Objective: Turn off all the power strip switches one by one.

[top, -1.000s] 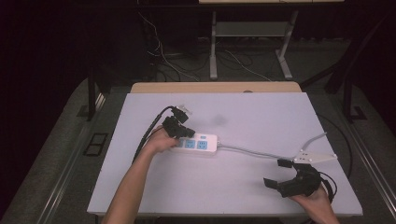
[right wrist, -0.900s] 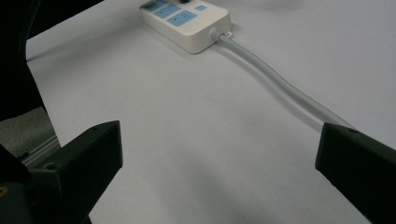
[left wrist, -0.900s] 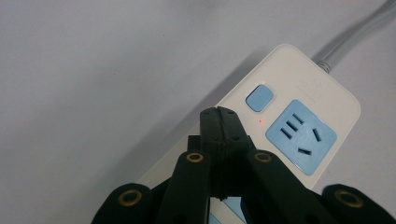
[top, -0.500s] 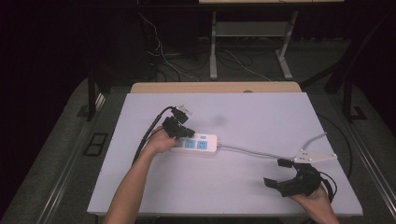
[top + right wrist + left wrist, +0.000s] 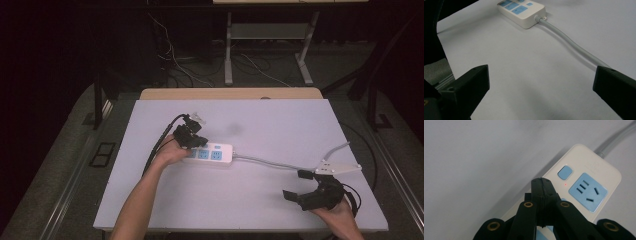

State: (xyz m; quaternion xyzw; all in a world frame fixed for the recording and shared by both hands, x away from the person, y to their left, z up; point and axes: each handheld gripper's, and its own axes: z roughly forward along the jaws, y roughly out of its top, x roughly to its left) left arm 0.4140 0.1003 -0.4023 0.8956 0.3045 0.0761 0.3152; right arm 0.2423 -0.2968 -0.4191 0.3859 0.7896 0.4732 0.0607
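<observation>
Nothing much has shifted vs the earlier frames: both hands sit where they were. Left gripper (image 5: 541,195) has its jaws pressed together, empty, tips hovering over the power strip (image 5: 210,152) just short of its blue switch (image 5: 565,172); a small red light glows beside it. Strip lies left of centre on the white table (image 5: 260,200), its grey cable (image 5: 275,162) running right toward the right gripper (image 5: 300,185), which rests near the right edge w/ jaws wide, nothing between. Strip looks like light rigid plastic, prob slides easily; best held across its long sides. Cable is semi-stiff, bends slowly.
</observation>
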